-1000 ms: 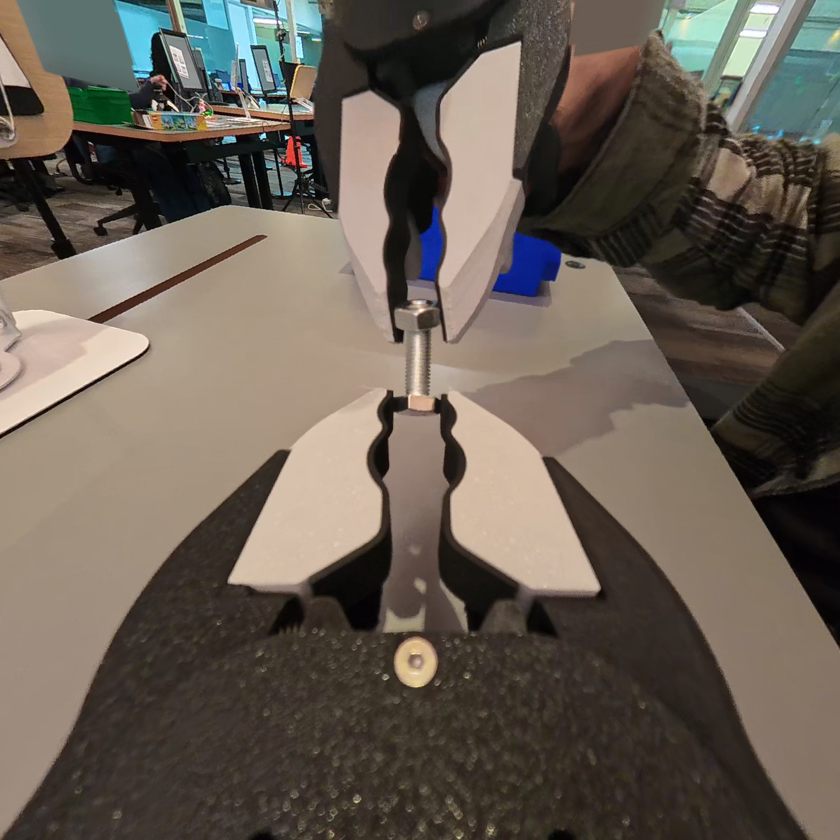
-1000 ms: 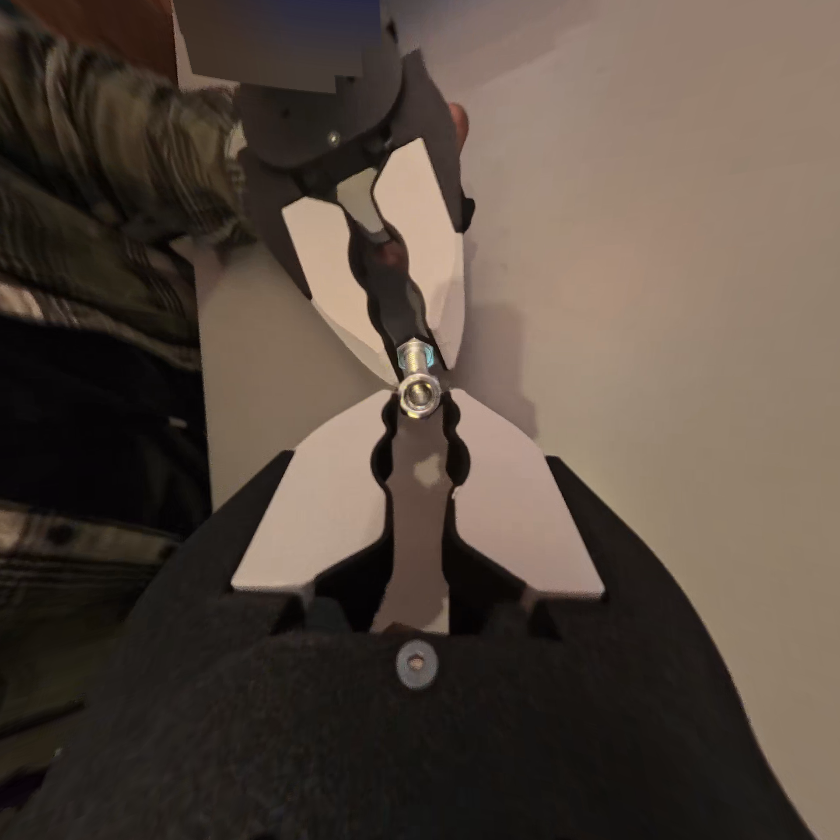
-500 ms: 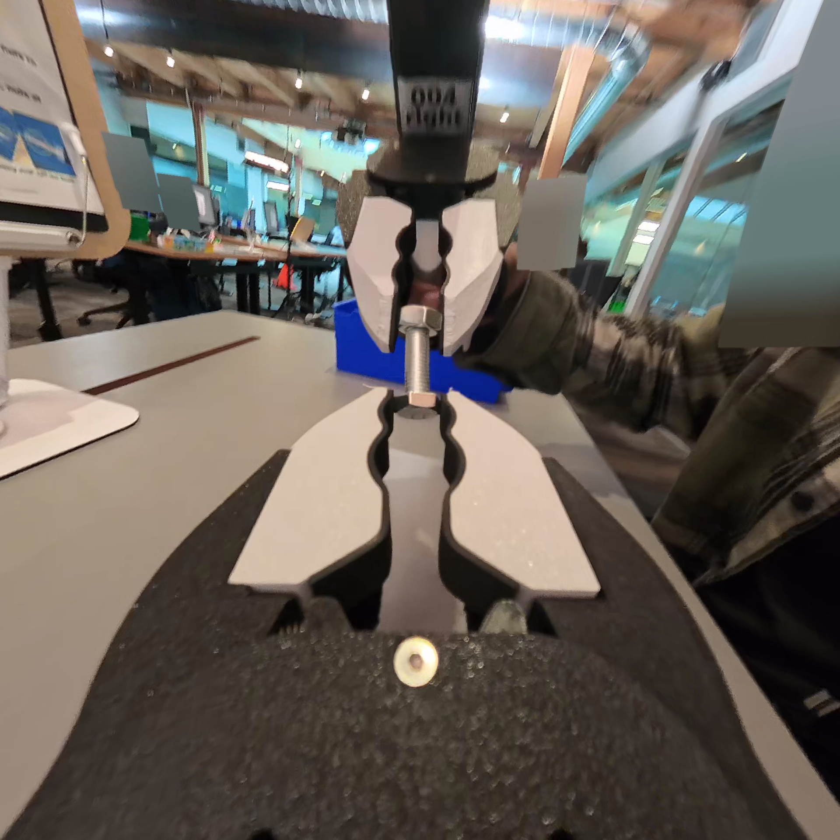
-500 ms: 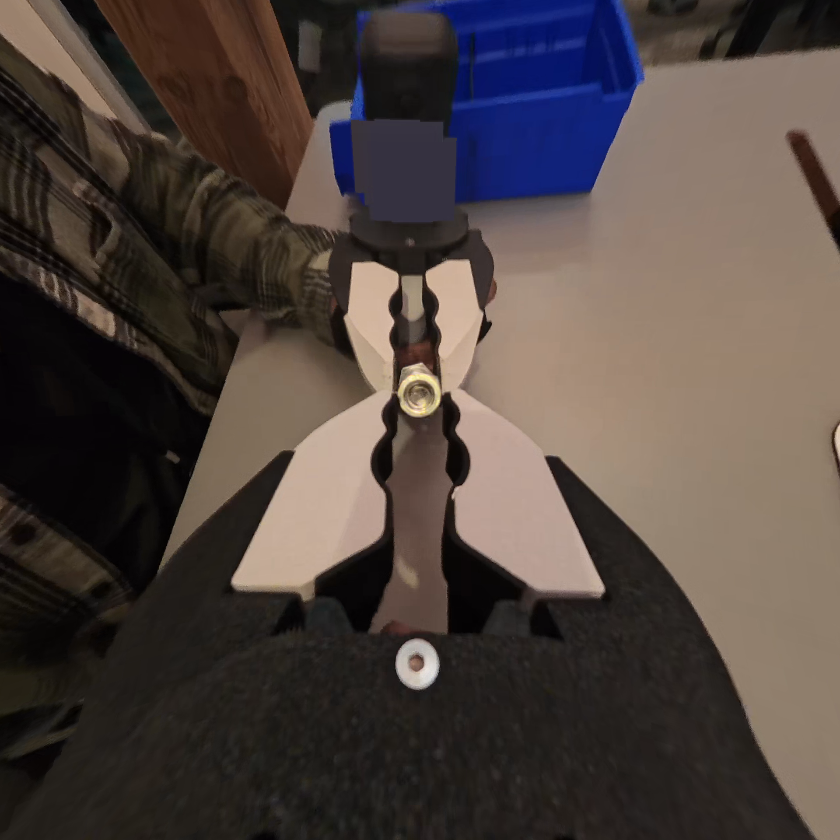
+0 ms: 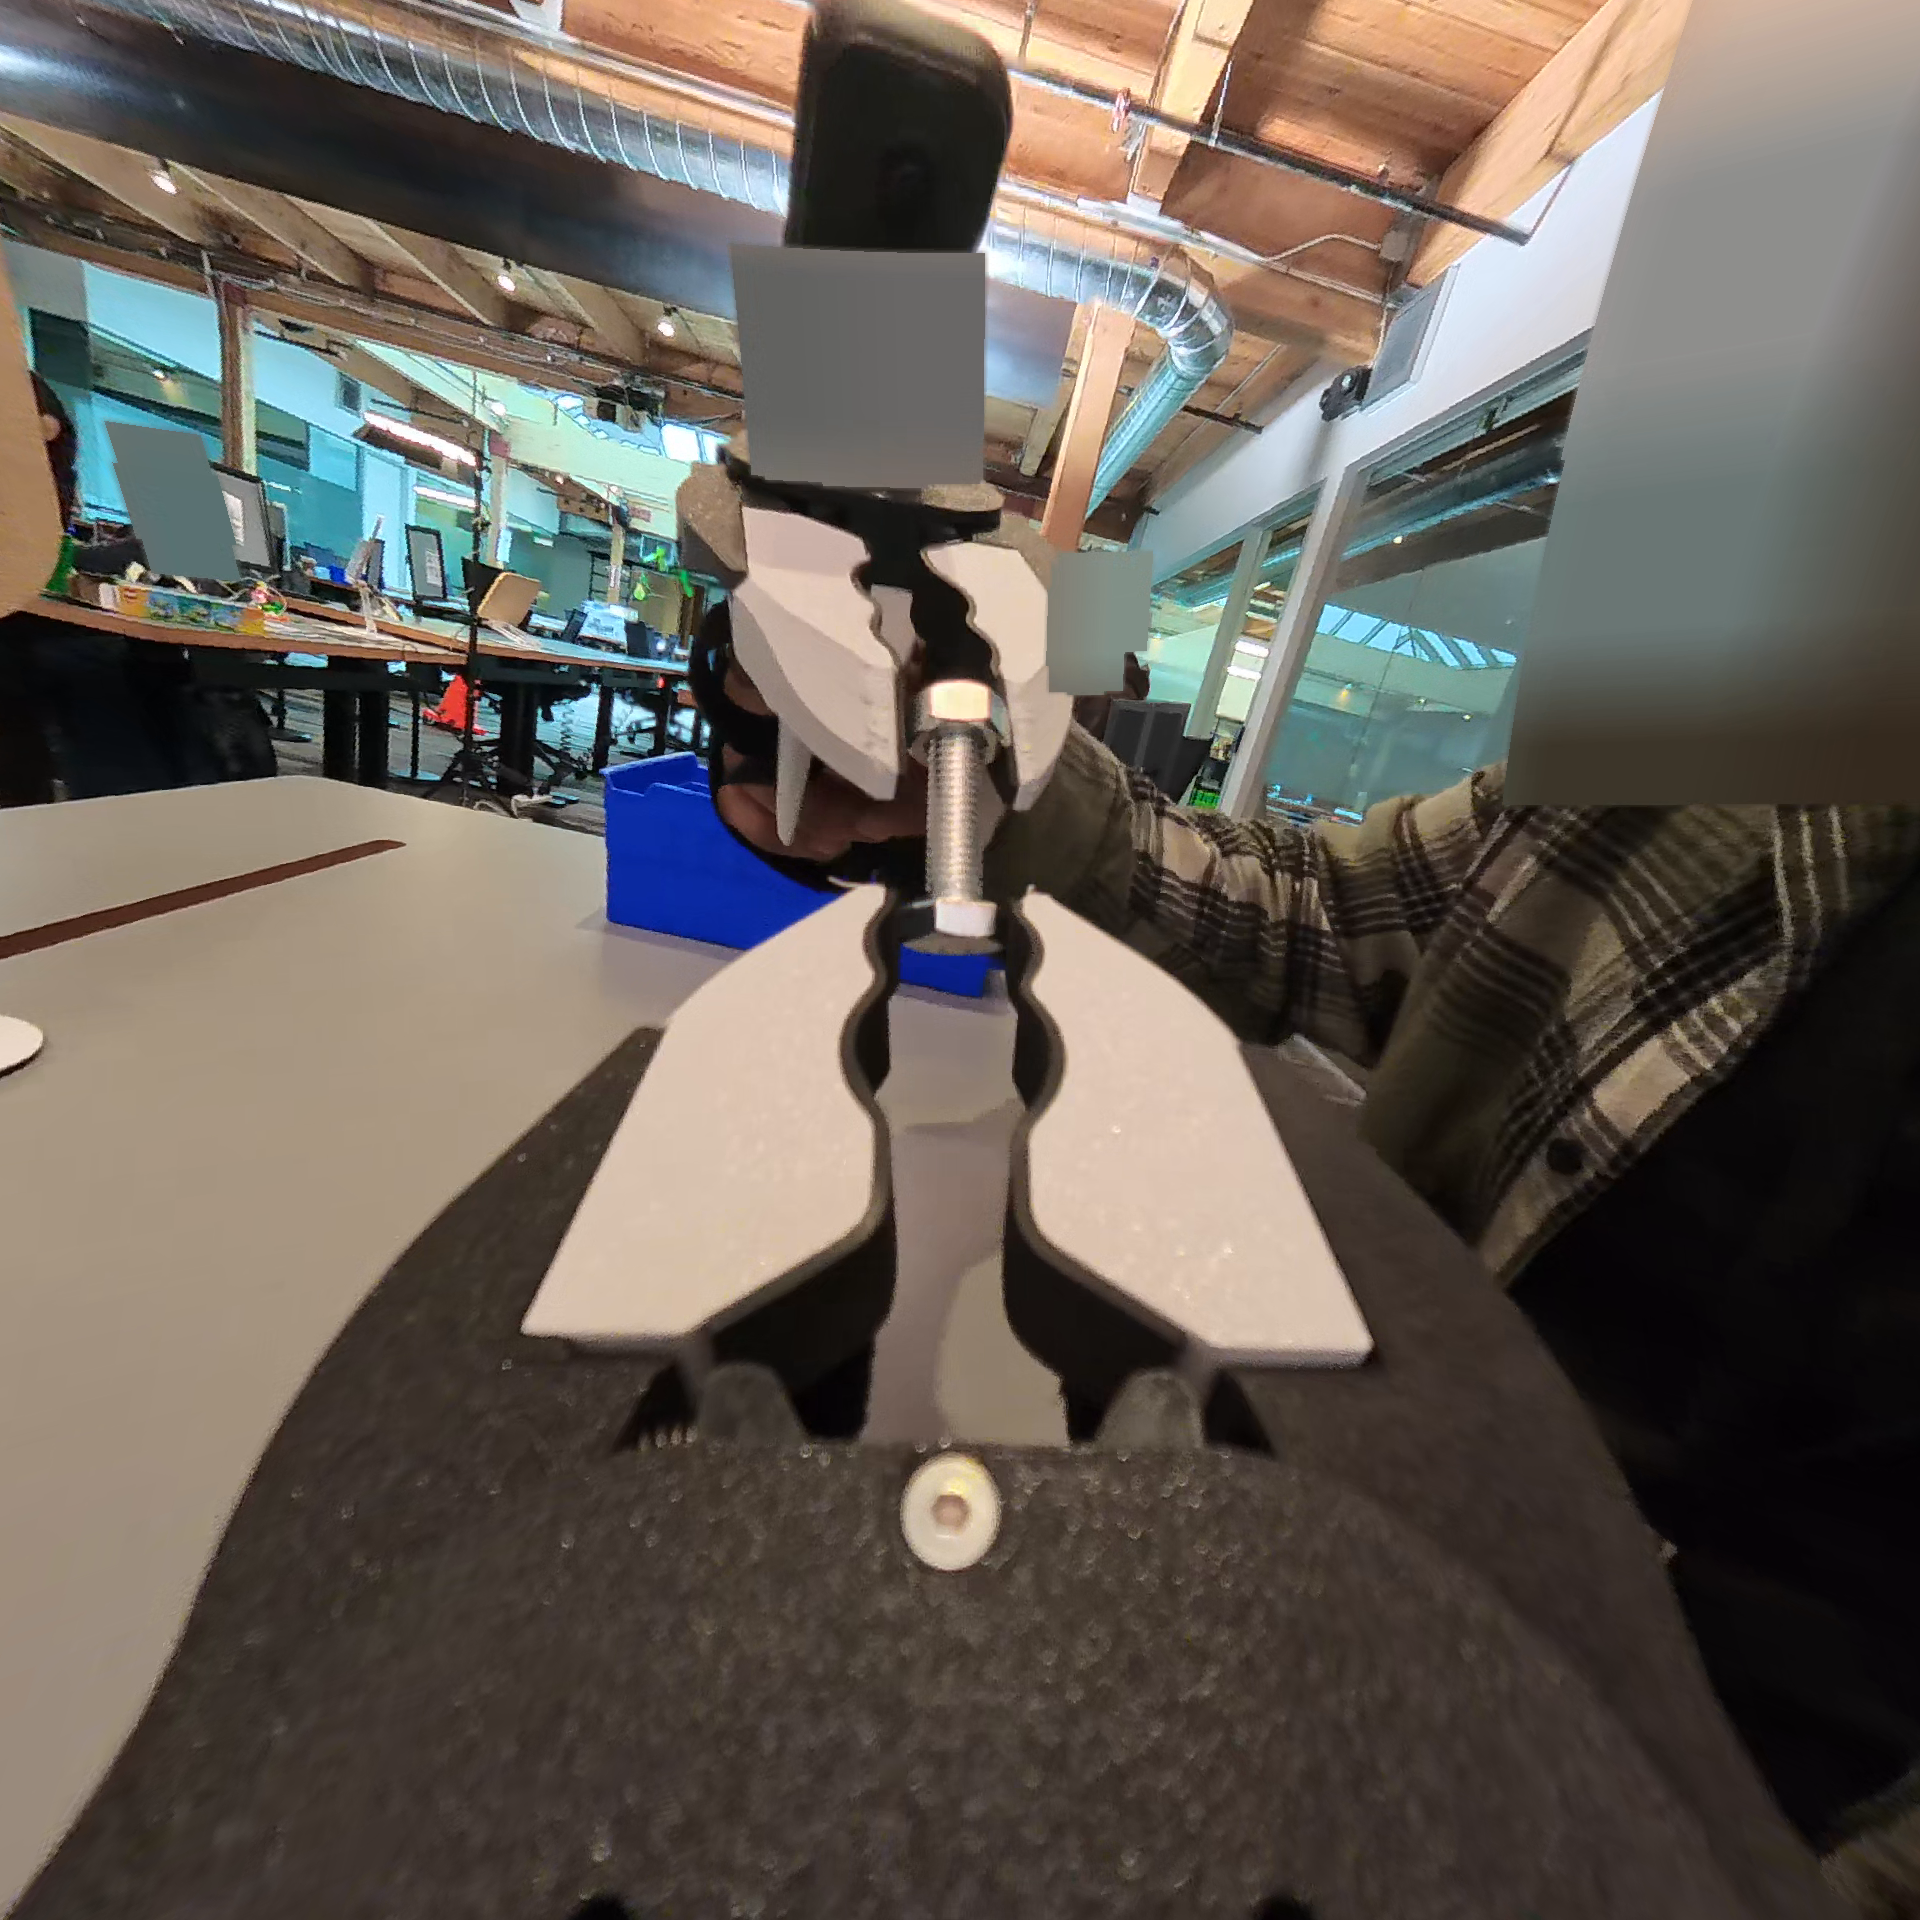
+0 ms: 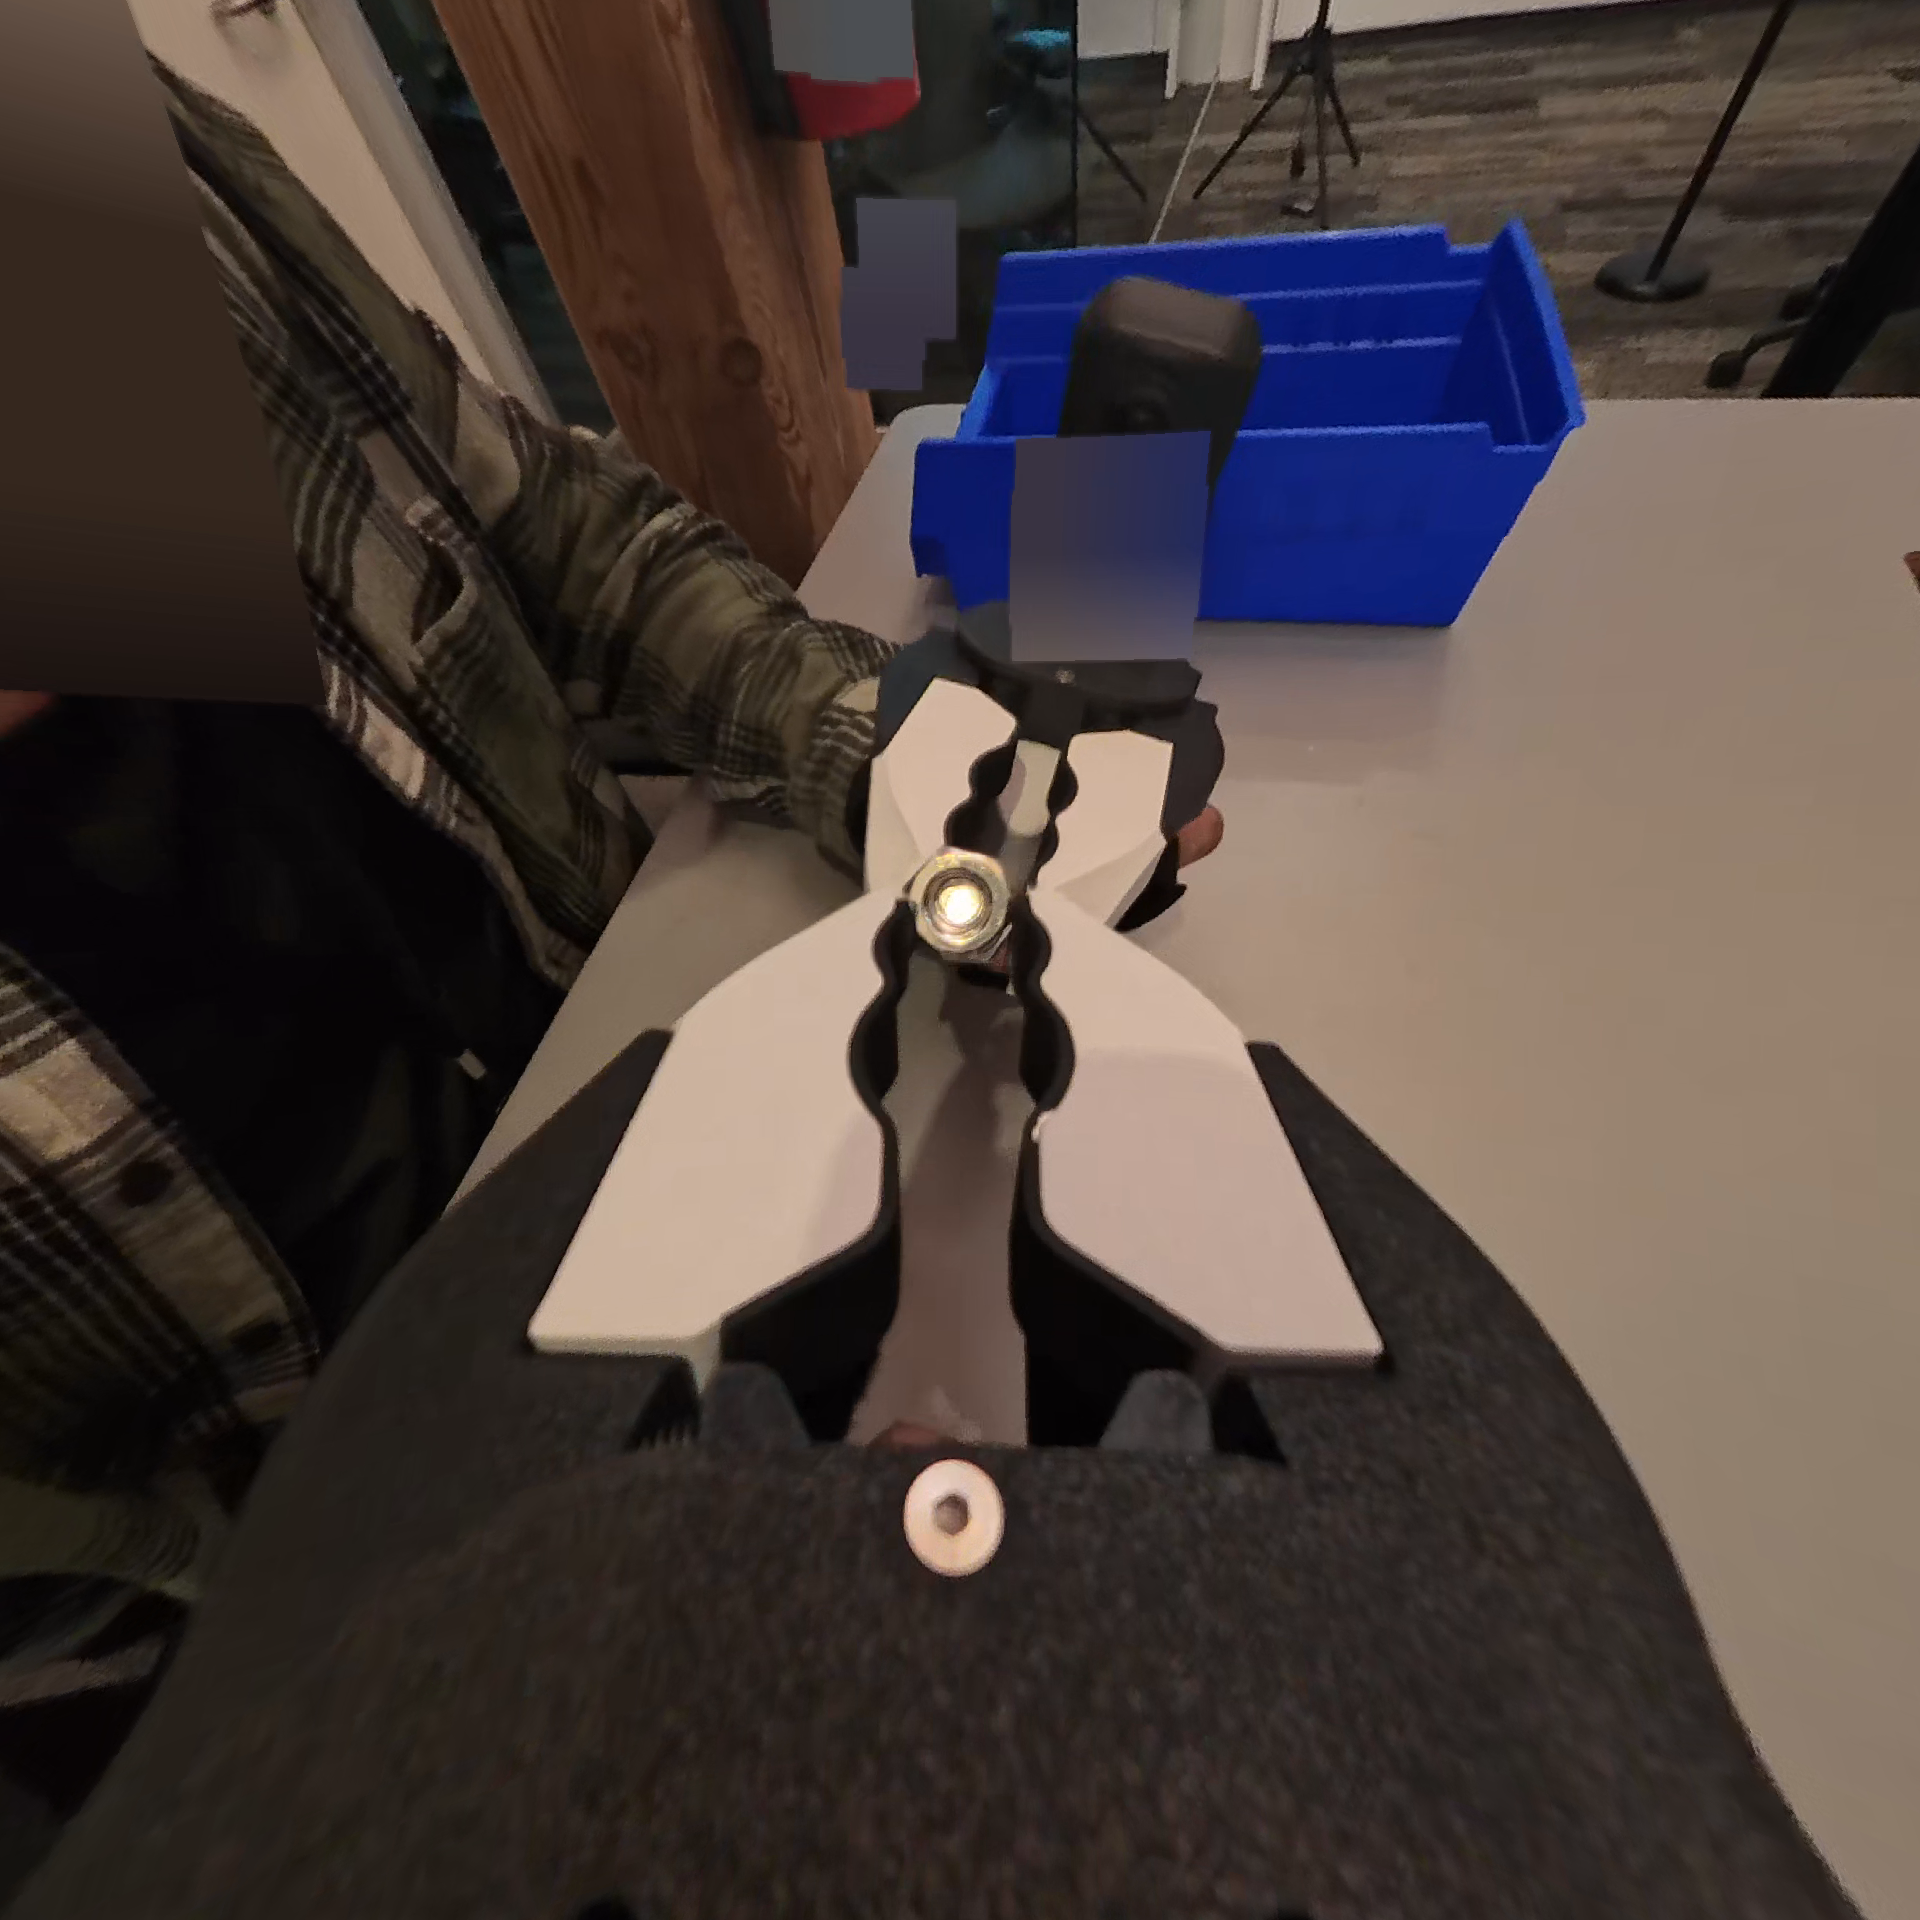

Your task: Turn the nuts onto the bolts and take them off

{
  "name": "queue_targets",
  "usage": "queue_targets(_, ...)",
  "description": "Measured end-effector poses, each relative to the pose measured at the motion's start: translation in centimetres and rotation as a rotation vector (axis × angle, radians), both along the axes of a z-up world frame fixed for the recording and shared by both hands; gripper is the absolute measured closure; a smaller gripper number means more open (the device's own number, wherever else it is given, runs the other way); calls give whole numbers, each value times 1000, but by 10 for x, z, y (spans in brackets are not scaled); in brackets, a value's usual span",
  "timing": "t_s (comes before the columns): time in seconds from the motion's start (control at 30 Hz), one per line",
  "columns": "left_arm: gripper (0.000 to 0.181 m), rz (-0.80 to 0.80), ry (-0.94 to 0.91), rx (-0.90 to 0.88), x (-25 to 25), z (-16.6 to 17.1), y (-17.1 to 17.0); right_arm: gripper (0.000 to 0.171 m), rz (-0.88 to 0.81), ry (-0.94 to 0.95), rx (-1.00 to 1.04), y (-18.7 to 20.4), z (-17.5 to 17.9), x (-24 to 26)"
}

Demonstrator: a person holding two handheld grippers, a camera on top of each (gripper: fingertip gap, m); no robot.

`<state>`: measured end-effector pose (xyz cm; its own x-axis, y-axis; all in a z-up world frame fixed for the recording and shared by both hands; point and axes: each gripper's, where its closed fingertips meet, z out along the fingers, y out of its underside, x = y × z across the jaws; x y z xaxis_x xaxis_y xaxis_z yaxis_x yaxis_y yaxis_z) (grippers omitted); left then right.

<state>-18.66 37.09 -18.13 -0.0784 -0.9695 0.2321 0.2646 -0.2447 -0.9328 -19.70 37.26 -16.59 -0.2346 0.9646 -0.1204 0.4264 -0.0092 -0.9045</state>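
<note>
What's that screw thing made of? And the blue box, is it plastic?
The bolt looks like bright silver metal, likely zinc-plated steel: its threads glint, and its end shines like a mirror in the right wrist view. The blue bin looks like moulded plastic: even colour, smooth slightly glossy walls, moulded ribs inside.

Black grainy gripper (image 5: 954, 920) bodies carry white wavy-edged fingers (image 5: 748, 1122); plaid olive sleeves (image 6: 540, 582).

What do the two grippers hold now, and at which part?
The left gripper pinches the hex piece at the near end of the bolt. The right gripper clamps the hex piece at its far end.
</note>
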Motion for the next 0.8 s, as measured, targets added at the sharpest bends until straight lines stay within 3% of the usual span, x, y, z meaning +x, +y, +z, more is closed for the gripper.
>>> queue_targets(0.6, 163, -35, 198, 51, 9, -22, -4, 153, 109, -293, 65, -5, -24, 17)
queue_targets(0.8, 163, -15, 192, 46, 8, -22, -1, 153, 88, -282, 51, -2, -24, 16)
